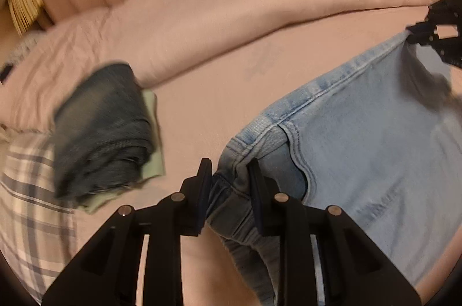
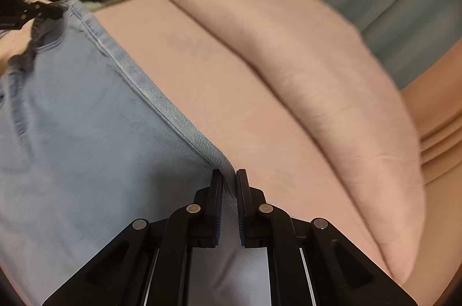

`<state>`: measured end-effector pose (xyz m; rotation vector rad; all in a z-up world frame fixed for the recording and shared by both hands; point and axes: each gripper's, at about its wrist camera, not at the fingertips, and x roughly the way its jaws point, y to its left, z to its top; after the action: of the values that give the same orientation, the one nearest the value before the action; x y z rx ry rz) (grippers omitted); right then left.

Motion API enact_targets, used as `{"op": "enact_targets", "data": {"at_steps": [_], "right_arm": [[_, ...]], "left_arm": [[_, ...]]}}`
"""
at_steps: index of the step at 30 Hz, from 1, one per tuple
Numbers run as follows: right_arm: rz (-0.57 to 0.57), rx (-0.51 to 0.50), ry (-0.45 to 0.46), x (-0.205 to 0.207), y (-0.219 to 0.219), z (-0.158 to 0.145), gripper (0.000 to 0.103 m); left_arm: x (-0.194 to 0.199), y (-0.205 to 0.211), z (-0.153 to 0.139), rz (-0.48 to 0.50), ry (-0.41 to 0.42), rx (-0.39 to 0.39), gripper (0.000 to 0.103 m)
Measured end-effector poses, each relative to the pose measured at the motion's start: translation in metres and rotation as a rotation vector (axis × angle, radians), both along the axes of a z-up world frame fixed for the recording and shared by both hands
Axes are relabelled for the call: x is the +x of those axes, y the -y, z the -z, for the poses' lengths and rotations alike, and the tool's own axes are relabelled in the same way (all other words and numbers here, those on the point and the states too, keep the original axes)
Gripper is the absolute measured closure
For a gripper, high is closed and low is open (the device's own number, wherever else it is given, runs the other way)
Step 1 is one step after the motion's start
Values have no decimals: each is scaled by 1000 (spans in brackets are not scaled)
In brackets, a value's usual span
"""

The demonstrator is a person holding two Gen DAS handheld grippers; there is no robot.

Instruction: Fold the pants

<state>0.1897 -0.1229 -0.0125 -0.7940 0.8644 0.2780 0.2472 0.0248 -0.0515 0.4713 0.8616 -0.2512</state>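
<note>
You're over the pink bed sheet (image 1: 219, 104), which fills the middle of both views, with the rolled pink duvet (image 1: 231, 5) banked along it from nine o'clock round to two in the left wrist view, clear of the working area. The light blue jeans (image 1: 375, 132) are the job: they spread from the centre out to four o'clock in that view, and from centre down to eight o'clock in the right wrist view, their top edge strung between your two hands and seemingly raised off the sheet, probably so the cloth hangs flat before you lay the fold. At eight o'clock in the left wrist view sits a folded dark denim garment (image 1: 101, 132) on a pale green piece (image 1: 153, 132), resting partly on a plaid cloth (image 1: 26, 190) — that looks like your finished pile, parked away from the fold. Your left gripper (image 1: 229, 170) is clamped on a thick bunch of the jeans at a seamed corner, its jaws held apart by the bulk. Your right gripper (image 2: 229, 176) has its jaws nearly together, pinching the thin seamed edge of the jeans. Each hand shows in the other's view, at two o'clock and at ten o'clock, biting the far corner.
</note>
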Motion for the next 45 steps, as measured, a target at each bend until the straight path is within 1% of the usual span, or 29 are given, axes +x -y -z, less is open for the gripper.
{"op": "enact_targets", "data": {"at_steps": [2,3,5,8,10,11,14,16,18,20,22,25,27,29,30,31,33,35,36,37,38,39,40,41,42,43,44,45], "right_arm": [[-12,6,56,-32,1,-12,95],[-18,4,77,-43,6,-17,94],[-34,-5,101,-74,8,-23,95],[-57,-25,100,-113,5,-20,95],[-70,-34,89,-135,2,-16,95],[-79,-36,77,-152,3,-12,95],[-96,-48,51,-183,4,0,95],[-90,-39,21,-203,2,8,95],[-83,-52,-17,-215,-1,31,95],[-78,-57,-50,-224,-3,47,95],[-84,-58,-63,-229,-6,55,95],[-93,-47,-52,-236,-11,51,96],[-88,-21,-40,-242,-10,43,96],[-82,-10,-35,-248,-8,39,96],[-82,-6,-43,-248,-7,39,97],[-85,-3,-57,-258,-8,44,103],[-107,-25,-88,-265,-12,60,103],[-103,-65,-91,-261,-16,77,103],[-91,-56,-96,-264,-18,82,103],[-77,-28,-99,-262,-17,80,103],[-49,25,-104,-258,-14,73,103],[-17,81,-100,-257,-8,66,100],[15,143,-104,-254,1,58,100],[67,214,-99,-248,15,48,99],[120,279,-91,-243,31,40,93],[167,341,-87,-238,46,34,81],[241,429,-78,-231,70,26,73],[303,495,-67,-228,90,21,60]], "left_arm": [[-31,6,-10,44,66,35,79],[-53,-2,-13,62,91,46,79],[-80,-9,-19,96,120,56,79],[-116,-6,-19,122,137,54,79],[-139,-4,-10,142,141,60,79],[-152,-1,-5,150,139,61,79],[-180,-1,16,158,108,62,79],[-192,1,39,165,93,113,79],[-205,8,66,186,65,175,78],[-210,11,77,194,64,208,78],[-212,15,79,198,86,237,78],[-212,12,69,190,92,193,78],[-218,10,64,181,100,163,78],[-223,5,65,173,112,156,78],[-224,4,70,171,114,170,78],[-224,5,76,169,108,190,77],[-223,6,89,179,92,219,76],[-225,12,97,194,102,267,74],[-226,13,98,194,109,277,74],[-227,13,96,191,114,275,71],[-226,10,92,176,96,258,58],[-226,7,88,156,70,231,47],[-227,2,82,133,56,195,32],[-229,-3,74,115,58,144,29],[-232,-6,66,104,57,97,29],[-233,-9,59,87,55,52,30],[-234,-10,50,67,56,-6,30],[-233,-11,45,55,51,-53,30]]}}
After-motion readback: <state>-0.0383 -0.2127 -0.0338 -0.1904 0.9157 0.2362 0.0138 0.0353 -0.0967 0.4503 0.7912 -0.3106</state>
